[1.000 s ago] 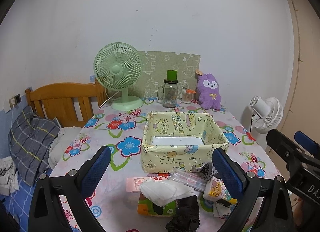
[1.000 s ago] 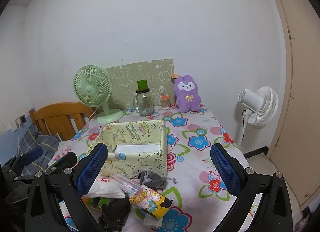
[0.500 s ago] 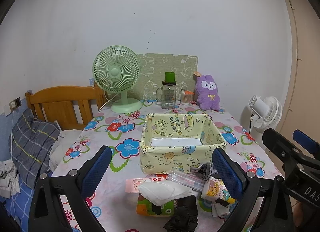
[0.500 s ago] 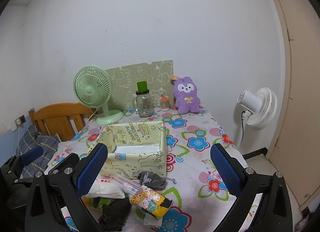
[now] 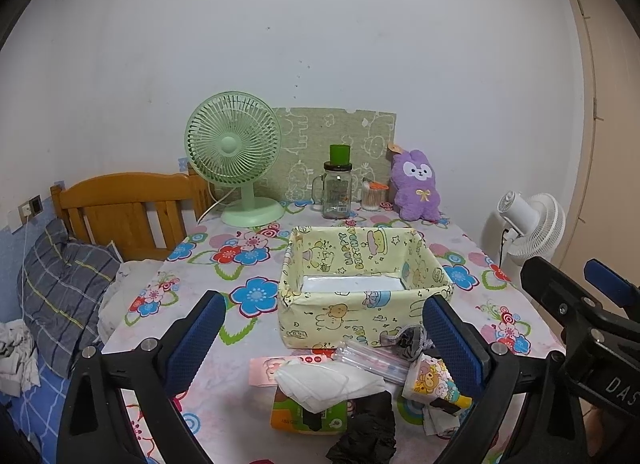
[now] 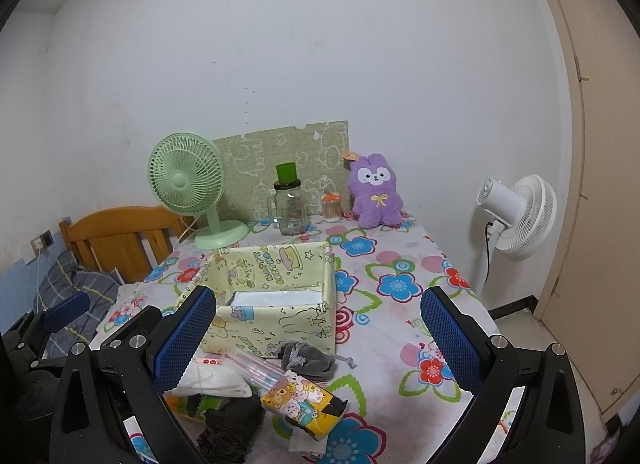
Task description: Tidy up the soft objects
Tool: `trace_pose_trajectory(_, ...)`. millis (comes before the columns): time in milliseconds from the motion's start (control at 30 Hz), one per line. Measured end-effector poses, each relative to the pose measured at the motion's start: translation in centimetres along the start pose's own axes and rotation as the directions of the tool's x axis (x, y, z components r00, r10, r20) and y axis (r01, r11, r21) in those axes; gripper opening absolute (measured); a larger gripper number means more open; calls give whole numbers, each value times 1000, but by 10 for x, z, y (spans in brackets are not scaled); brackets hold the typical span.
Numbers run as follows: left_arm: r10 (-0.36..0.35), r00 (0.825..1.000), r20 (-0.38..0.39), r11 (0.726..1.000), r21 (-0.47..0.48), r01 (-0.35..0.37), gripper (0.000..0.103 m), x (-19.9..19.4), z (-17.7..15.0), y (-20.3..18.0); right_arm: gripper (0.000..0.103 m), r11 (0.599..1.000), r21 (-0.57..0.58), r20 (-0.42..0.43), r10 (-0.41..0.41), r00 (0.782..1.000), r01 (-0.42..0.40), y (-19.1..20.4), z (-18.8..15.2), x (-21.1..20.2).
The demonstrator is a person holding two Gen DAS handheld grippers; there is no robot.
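A yellow cartoon-print fabric box (image 5: 360,316) (image 6: 280,328) stands mid-table, holding only a white sheet. In front of it lies a pile: a white face mask (image 5: 328,382) (image 6: 208,380), a black cloth (image 5: 366,436) (image 6: 228,424), a grey drawstring pouch (image 5: 406,338) (image 6: 308,358), a cartoon-print roll (image 5: 432,380) (image 6: 302,400), a clear pen case (image 5: 374,358) and a green tissue pack (image 5: 308,416). A purple plush rabbit (image 5: 416,185) (image 6: 374,191) sits at the back. My left gripper (image 5: 320,340) and right gripper (image 6: 316,336) are both open and empty, held above the pile.
A green desk fan (image 5: 236,159), a glass jar with green lid (image 5: 338,187) and a small swab jar (image 5: 374,197) stand along the back wall. A wooden headboard (image 5: 124,211) and bed lie left. A white floor fan (image 6: 516,215) stands right of the table.
Both views have tilted slightly upward, so the table contents sit a little lower in frame. Nothing on the table has moved.
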State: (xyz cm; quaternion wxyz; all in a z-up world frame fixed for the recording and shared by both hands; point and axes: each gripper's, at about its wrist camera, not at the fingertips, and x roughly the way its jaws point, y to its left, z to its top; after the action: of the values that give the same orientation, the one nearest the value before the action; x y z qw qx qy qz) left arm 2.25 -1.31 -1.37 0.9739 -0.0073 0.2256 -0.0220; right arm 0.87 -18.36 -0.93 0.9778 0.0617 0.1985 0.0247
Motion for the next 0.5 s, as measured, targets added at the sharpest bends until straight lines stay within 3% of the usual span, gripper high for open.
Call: trace_pose_trajectory(500, -8, 1000, -21, 1000, -10, 8, 95, 13, -3, -2, 103, 1000, 14, -23, 22, 1000, -21, -2, -3, 13)
